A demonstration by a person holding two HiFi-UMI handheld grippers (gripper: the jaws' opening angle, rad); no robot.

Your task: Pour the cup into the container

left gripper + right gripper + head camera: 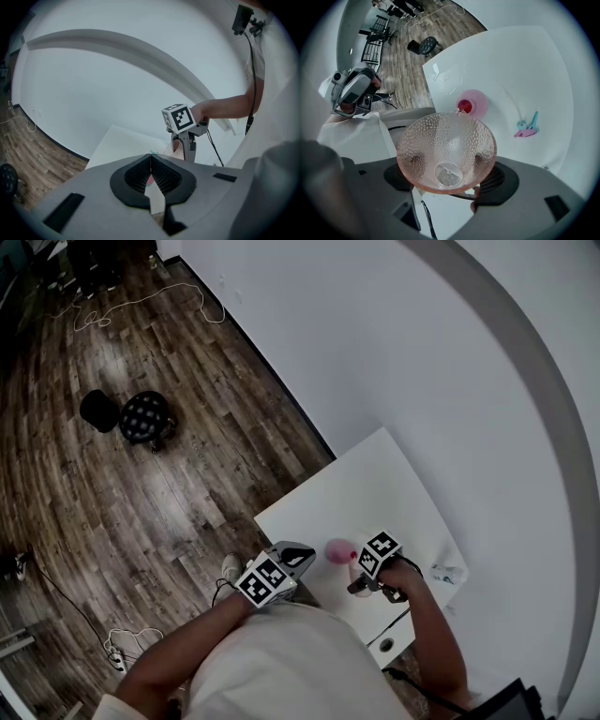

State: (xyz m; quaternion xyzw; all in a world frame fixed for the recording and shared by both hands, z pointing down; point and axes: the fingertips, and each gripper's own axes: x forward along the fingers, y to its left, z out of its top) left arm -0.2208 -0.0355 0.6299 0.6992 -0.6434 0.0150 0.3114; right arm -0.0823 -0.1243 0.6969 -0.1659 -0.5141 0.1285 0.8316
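Beyond the cup [446, 150] lie a pink container [472, 104] and teal-and-pink object [527, 126].

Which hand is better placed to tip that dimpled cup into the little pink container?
Right, most likely. The right tongs grip the dimpled cup, tilted with its mouth toward the pink container just beyond its rim. The left tongs are shut on nothing, off to the side.

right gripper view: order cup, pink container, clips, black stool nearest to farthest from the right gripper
1. cup: clamped by the right gripper.
2. pink container: on the table, just past the cup's rim.
3. clips: farther right on the table.
4. black stool: on the floor beyond the table.
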